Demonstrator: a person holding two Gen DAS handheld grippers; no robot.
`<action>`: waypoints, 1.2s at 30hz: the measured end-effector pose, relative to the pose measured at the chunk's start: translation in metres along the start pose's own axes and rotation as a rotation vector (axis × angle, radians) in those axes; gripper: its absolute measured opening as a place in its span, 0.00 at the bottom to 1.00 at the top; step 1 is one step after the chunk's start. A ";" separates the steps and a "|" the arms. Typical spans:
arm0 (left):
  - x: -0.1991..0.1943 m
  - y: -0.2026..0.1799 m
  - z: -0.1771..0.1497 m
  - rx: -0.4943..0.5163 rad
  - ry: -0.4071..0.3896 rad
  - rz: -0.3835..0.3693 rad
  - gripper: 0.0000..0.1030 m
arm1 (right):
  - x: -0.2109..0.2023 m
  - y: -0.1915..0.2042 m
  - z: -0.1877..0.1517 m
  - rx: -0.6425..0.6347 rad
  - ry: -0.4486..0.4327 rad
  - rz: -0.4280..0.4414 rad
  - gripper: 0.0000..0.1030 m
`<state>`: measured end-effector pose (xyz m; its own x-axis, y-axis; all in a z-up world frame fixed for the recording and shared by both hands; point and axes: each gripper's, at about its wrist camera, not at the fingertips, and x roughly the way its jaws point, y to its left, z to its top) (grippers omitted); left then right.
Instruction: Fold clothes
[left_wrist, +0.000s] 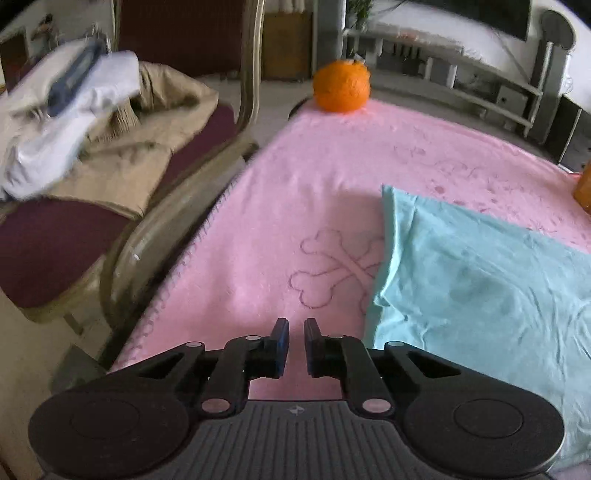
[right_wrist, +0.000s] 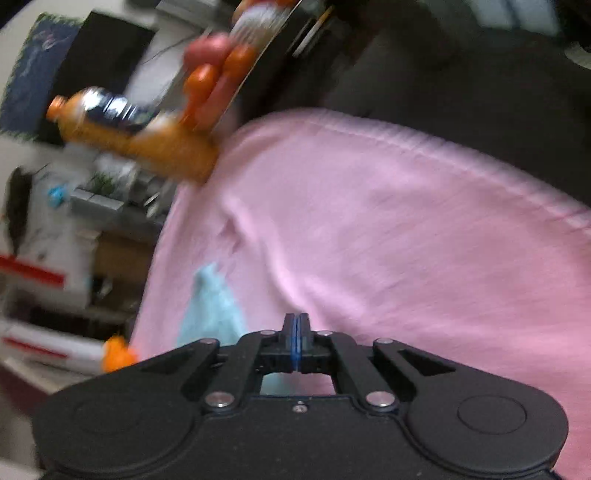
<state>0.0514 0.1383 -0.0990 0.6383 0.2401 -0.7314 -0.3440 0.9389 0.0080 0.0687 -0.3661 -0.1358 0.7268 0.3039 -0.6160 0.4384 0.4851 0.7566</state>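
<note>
A light teal garment (left_wrist: 487, 284) lies spread on the pink blanket (left_wrist: 314, 184) at the right of the left wrist view, its left edge folded. My left gripper (left_wrist: 296, 328) is slightly open and empty, over the blanket just left of the garment's near corner. My right gripper (right_wrist: 296, 320) is shut with nothing between its pads, above the pink blanket (right_wrist: 388, 229). A bit of the teal garment (right_wrist: 212, 306) shows to its left. The right wrist view is blurred and tilted.
An orange (left_wrist: 341, 85) sits at the blanket's far edge. A chair (left_wrist: 122, 177) on the left holds a heap of beige and white clothes (left_wrist: 85, 125). An orange-drink bottle (right_wrist: 122, 129) stands at the blanket's edge, with shelves behind.
</note>
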 end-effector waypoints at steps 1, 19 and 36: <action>-0.008 -0.002 -0.002 0.009 -0.020 -0.025 0.12 | -0.006 0.001 -0.002 -0.006 -0.001 -0.006 0.08; -0.023 -0.090 -0.049 0.368 0.014 -0.230 0.34 | 0.034 0.034 -0.073 -0.221 0.360 0.192 0.08; -0.038 -0.065 -0.045 0.240 0.013 -0.170 0.34 | -0.030 -0.002 -0.074 -0.070 0.260 0.090 0.26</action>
<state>0.0182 0.0570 -0.1027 0.6635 0.0726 -0.7447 -0.0590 0.9973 0.0447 0.0070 -0.3153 -0.1347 0.5971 0.5438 -0.5897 0.3341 0.4997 0.7992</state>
